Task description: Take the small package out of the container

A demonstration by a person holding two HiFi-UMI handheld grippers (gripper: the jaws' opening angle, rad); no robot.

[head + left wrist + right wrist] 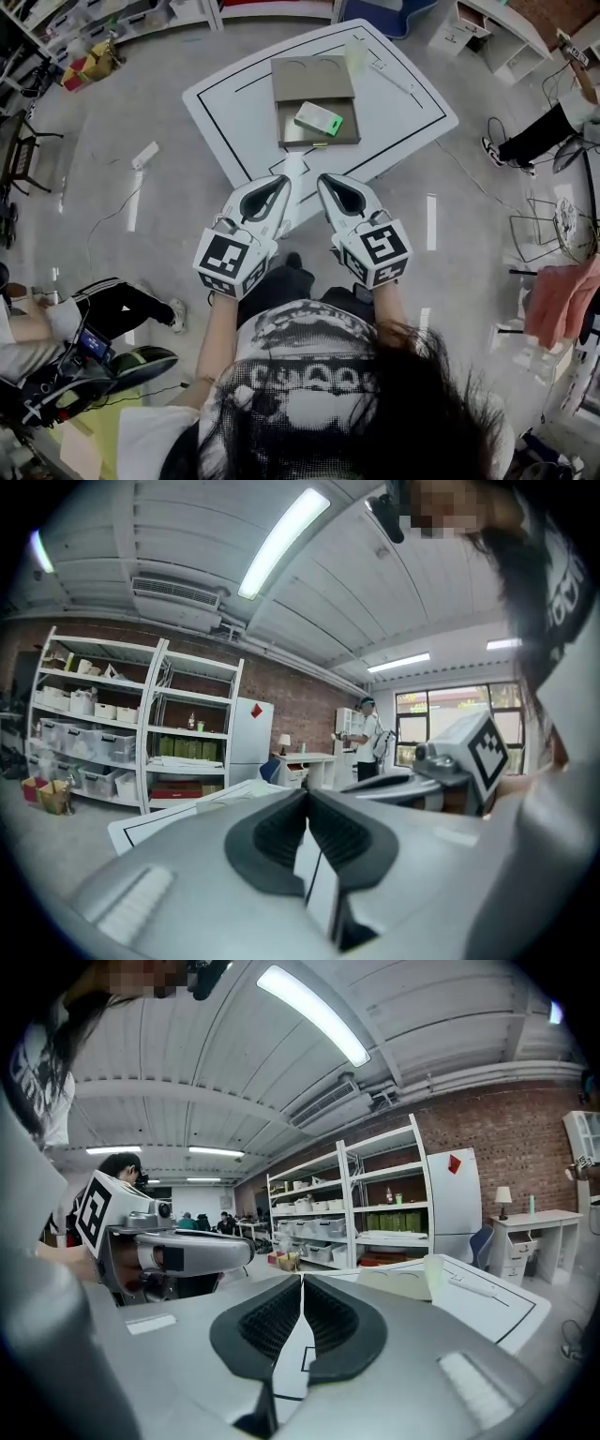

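Left tool (285, 180) and right tool (322, 179) clenched empty, white table (234, 105) on grey floor (398, 239), shelves (141, 726)

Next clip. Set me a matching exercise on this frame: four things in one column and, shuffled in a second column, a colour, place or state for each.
Column one:
1. small package
2. container
3. left gripper
4. table

Column two:
A. jaws together, nothing between them
B. green and white, lying inside the container
C. white top with a black outline drawn on it
D. lid folded back, lying flat on the table

Pairs: 1-B, 2-D, 3-A, 4-C
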